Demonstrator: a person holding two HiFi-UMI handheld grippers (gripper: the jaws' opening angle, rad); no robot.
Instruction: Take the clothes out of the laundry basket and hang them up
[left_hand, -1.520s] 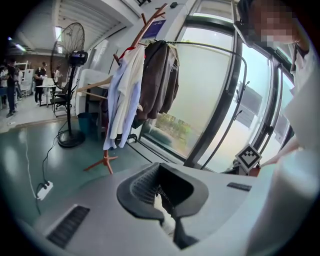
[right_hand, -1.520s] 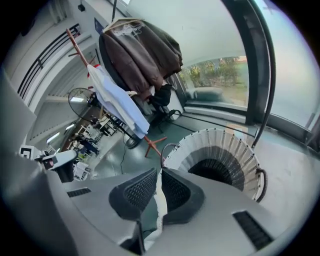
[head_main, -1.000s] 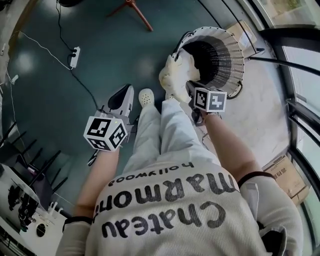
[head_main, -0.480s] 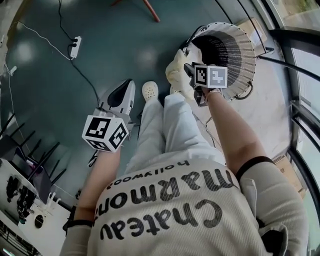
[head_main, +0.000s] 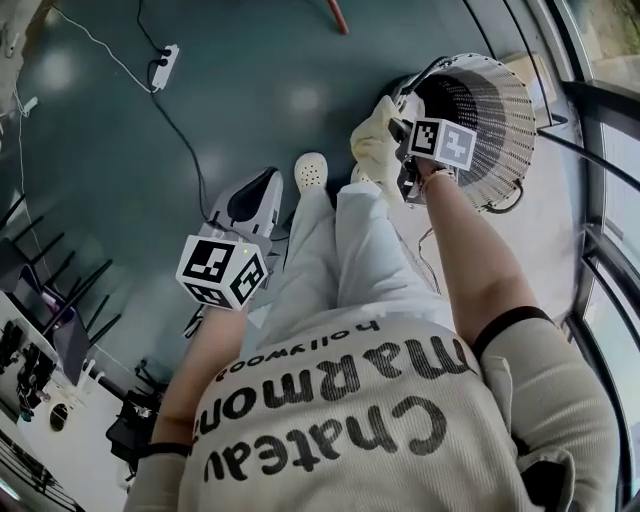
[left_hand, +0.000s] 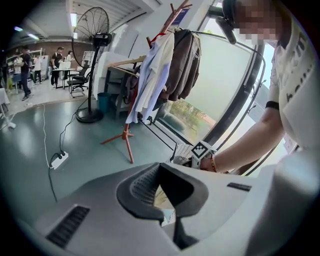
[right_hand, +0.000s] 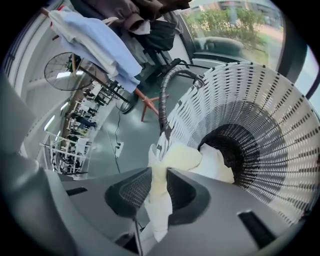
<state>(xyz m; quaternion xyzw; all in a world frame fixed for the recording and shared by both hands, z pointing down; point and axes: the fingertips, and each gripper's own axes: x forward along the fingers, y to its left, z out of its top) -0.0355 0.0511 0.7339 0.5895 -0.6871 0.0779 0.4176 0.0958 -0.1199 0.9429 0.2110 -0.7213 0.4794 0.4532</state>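
1. The cream garment (right_hand: 172, 162) lies draped over the near rim of the white laundry basket (right_hand: 260, 100), part inside and part spilling out.
2. The right gripper (right_hand: 159, 176) has a fold of that cloth pinched between its pads. Its jaws have just been closing in on it.
3. The left gripper (left_hand: 160, 170) hangs by the person's leg, well apart from the basket, jaws together and holding nothing.
4. Across the green floor (left_hand: 30, 145) stands a wooden coat rack (left_hand: 129, 142) carrying a pale blue shirt (left_hand: 150, 75) and a brown jacket (left_hand: 182, 60).
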